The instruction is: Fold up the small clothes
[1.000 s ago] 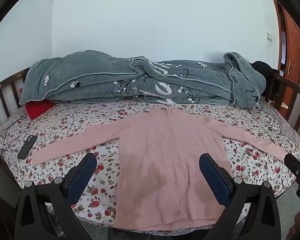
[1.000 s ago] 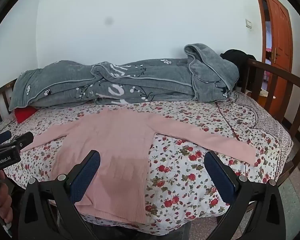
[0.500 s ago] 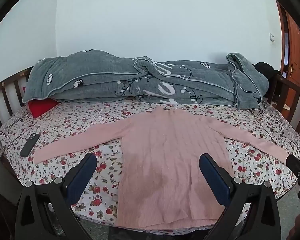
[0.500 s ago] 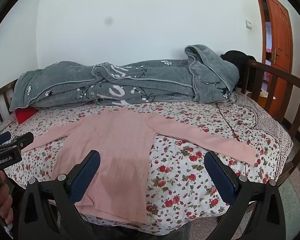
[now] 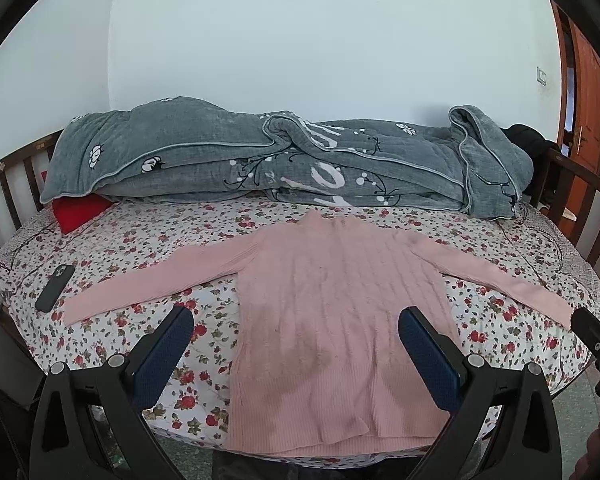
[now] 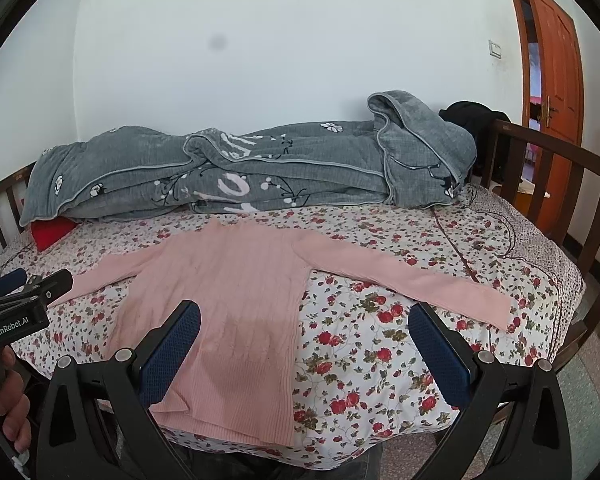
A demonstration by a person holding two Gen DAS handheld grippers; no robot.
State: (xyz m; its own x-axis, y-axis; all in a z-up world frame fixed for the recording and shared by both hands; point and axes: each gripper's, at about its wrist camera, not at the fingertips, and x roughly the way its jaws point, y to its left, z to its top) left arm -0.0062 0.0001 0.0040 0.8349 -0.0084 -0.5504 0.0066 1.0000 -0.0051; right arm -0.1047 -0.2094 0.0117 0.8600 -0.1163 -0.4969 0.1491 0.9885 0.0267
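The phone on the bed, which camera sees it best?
The left wrist view: the dark phone lies in plain sight on the floral sheet, beside the sweater's sleeve cuff. In the right wrist view the left gripper blocks that spot.

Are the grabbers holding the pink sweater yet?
No, nothing is held. The left gripper and right gripper are both open, in the air short of the pink sweater, which lies flat on the bed.

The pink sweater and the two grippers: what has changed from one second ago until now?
Almost nothing. The left wrist view shifted slightly; nothing was grasped or released. The pink sweater stays spread flat on the bed, and the left gripper and right gripper stay open above it.
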